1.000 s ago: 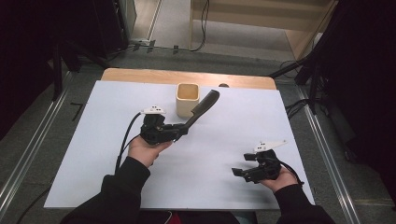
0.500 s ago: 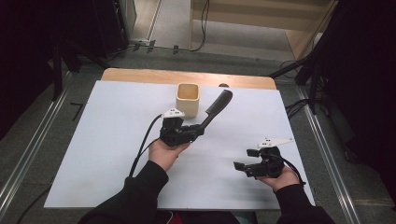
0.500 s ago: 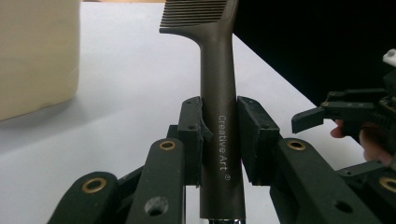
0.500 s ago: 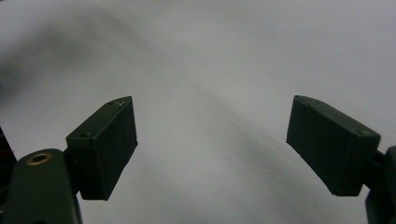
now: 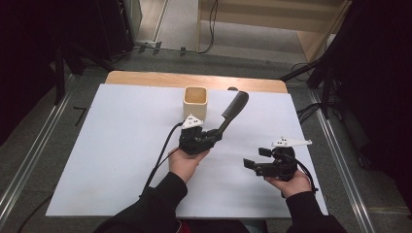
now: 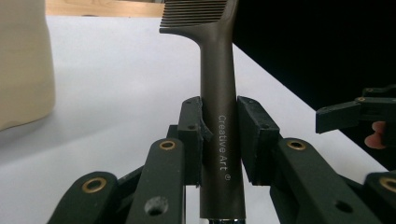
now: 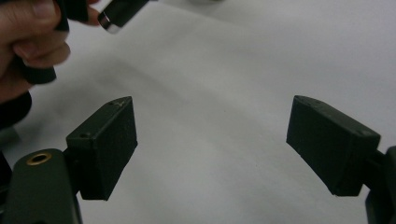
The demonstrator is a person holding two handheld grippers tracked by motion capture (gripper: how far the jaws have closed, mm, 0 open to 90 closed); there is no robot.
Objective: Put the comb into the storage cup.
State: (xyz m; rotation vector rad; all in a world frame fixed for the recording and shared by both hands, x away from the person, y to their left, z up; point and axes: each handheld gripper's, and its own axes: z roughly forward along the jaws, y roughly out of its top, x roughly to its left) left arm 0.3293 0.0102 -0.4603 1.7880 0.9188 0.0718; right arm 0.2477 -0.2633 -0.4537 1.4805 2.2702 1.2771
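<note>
Left tool: clamped on the dark comb's handle; comb slants above the desk, teeth just right of the beige cup
Right tool: jaws wide apart, nothing between them; low over the desk

Black sleeves, black two-jaw tools with brass rivets, white three-cornered top plates, black cables.

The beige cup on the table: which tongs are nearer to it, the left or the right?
Left. The left tongs sit just in front of the beige cup, gripping a dark comb that passes beside it. The right tongs are open, farther toward the table's near right.
</note>
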